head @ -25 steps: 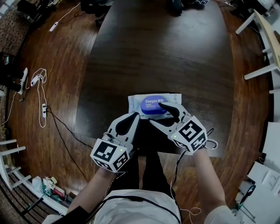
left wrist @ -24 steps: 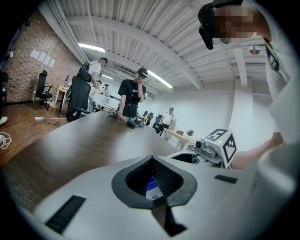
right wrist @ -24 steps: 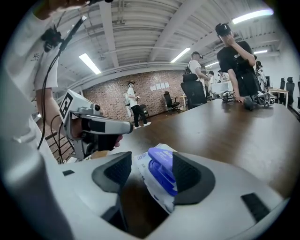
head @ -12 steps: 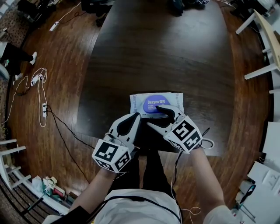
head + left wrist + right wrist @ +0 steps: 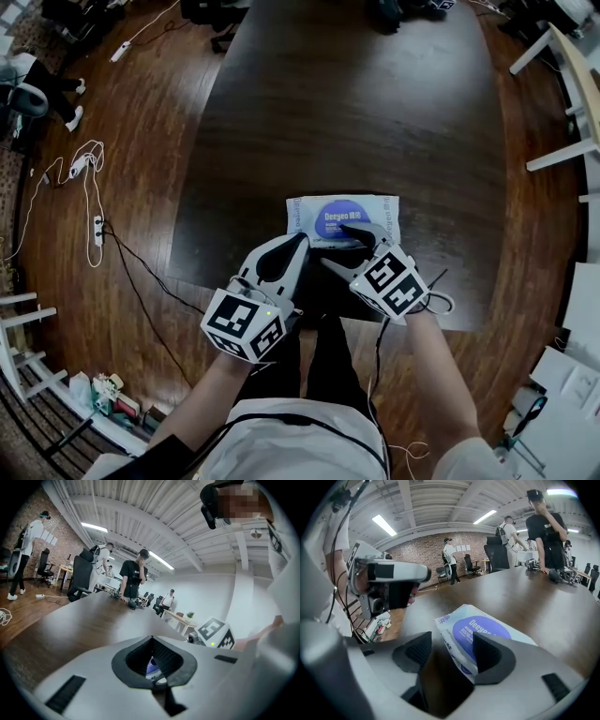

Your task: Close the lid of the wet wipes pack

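The wet wipes pack (image 5: 342, 218) lies flat near the dark table's near edge, white with a blue oval lid (image 5: 337, 216) that looks flat against it. My right gripper (image 5: 345, 247) is open at the pack's near side. Its upper finger (image 5: 364, 231) rests over the lid's near rim and the lower one is off the pack. In the right gripper view the wet wipes pack (image 5: 480, 632) has its near corner between the spread jaws of the right gripper (image 5: 452, 652). My left gripper (image 5: 300, 240) is shut and holds nothing, just left of the pack. The left gripper (image 5: 151, 640) shows a sliver of blue through its pads.
The long dark table (image 5: 347, 103) stretches away with dark items (image 5: 403, 9) at its far end. Cables and a power strip (image 5: 96, 230) lie on the wooden floor at left. White furniture legs (image 5: 558, 150) stand at right. Several people (image 5: 132, 578) stand beyond the table.
The right gripper has shifted a little left and closer to the pack, its upper finger still on the lid. The left gripper has barely moved. A person's legs have appeared at top left.
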`<act>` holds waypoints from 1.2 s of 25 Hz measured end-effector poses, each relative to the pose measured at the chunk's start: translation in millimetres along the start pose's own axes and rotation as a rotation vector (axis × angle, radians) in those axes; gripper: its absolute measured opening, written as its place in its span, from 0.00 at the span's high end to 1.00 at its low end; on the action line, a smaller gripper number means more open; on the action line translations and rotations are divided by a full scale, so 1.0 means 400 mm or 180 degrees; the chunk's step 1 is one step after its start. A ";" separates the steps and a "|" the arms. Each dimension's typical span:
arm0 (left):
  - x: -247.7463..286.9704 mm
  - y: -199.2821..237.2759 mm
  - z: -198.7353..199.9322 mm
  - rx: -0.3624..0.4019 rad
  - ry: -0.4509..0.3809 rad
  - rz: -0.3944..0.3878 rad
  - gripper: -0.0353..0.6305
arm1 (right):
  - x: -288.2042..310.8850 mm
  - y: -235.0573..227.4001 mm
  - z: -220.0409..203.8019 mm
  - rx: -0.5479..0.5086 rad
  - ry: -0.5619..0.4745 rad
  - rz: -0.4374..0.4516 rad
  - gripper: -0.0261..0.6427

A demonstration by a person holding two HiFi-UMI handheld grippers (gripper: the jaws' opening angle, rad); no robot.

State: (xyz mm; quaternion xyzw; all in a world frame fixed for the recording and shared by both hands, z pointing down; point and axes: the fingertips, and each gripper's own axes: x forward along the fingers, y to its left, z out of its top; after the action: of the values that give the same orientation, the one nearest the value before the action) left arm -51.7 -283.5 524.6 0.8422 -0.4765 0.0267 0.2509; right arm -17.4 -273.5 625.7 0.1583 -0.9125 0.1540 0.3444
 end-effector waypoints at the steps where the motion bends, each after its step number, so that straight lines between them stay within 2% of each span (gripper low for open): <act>1: -0.003 0.002 0.004 0.0006 -0.0009 -0.0002 0.94 | 0.005 0.001 -0.003 -0.0011 0.0035 -0.0017 0.56; 5: -0.015 0.009 0.018 0.0029 -0.0040 -0.0015 0.94 | 0.015 0.003 -0.009 -0.0039 0.0090 -0.0067 0.56; 8: -0.027 0.014 0.027 0.0048 -0.0057 -0.0031 0.94 | 0.012 -0.007 -0.002 0.0096 -0.0017 -0.0094 0.56; 12: -0.065 0.021 0.062 0.0100 -0.0113 -0.0078 0.94 | -0.043 -0.009 0.066 0.0339 -0.0503 -0.0285 0.56; 17: -0.113 0.017 0.160 0.0238 -0.0244 -0.0194 0.94 | -0.186 0.020 0.167 0.0704 -0.1090 -0.0613 0.56; 23: -0.130 -0.052 0.346 0.0559 -0.0474 -0.0448 0.94 | -0.423 0.038 0.276 0.0668 -0.1681 -0.1337 0.56; 24: -0.142 -0.075 0.364 0.0586 -0.0485 -0.0478 0.94 | -0.466 0.053 0.285 0.0643 -0.1751 -0.1441 0.58; 26: -0.171 -0.115 0.381 0.0610 -0.0500 -0.0518 0.94 | -0.534 0.091 0.293 0.0590 -0.1830 -0.1581 0.72; 30: -0.210 -0.147 0.393 0.0657 -0.0571 -0.0627 0.94 | -0.595 0.134 0.292 0.0590 -0.1985 -0.1780 0.81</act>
State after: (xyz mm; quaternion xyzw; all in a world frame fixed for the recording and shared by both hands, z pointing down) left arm -79.8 -263.0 340.0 0.9051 -0.4069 -0.0245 0.1210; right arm 63.5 -227.2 371.8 0.4688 -0.8772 0.0808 0.0649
